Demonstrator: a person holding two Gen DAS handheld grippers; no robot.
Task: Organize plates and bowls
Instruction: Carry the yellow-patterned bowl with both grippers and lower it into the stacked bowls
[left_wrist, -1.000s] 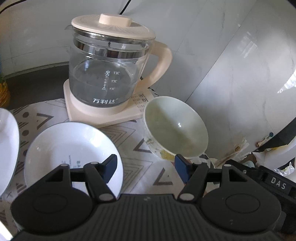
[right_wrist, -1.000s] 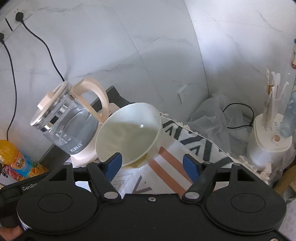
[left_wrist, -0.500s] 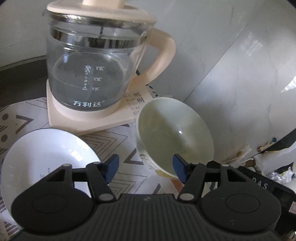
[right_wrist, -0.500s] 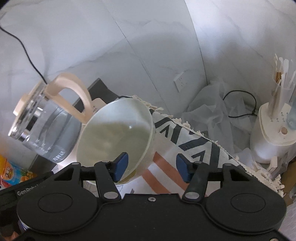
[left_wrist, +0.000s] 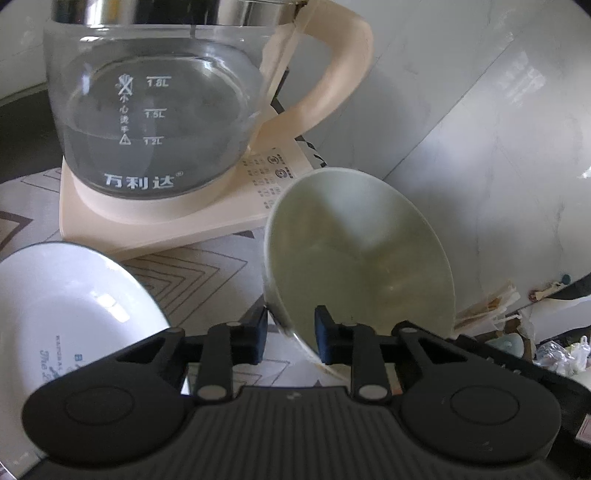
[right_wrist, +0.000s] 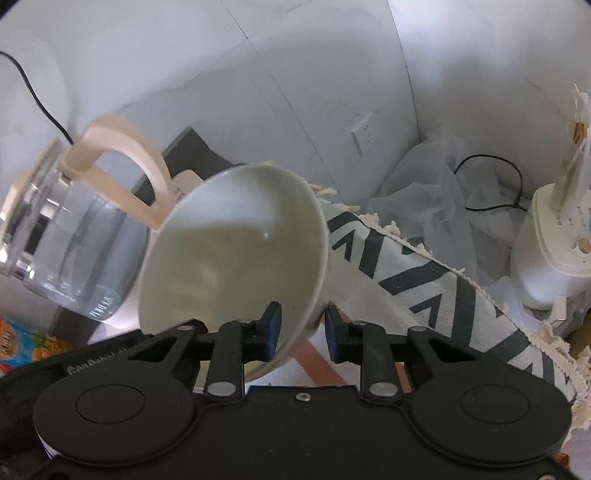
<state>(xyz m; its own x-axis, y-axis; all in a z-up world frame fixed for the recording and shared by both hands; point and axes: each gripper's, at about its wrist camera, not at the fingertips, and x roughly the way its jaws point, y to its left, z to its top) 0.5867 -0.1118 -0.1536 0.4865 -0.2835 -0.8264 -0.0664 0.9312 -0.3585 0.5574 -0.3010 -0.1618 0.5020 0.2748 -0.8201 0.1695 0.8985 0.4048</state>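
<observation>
Daylight from your right, soft and uneven.
You get glare on the marble wall (left_wrist: 517, 85) at right and a bright patch in the white plate (left_wrist: 107, 302); the kettle (right_wrist: 66, 236) blurs at left, and fisheye curving darkens every corner.

Bowl (left_wrist: 354, 258): glossy glazed ceramic. Kettle (left_wrist: 155, 110): clear glass, metal band, matt cream plastic handle. Mat (right_wrist: 424, 273): woven cloth, fringed edge.
</observation>
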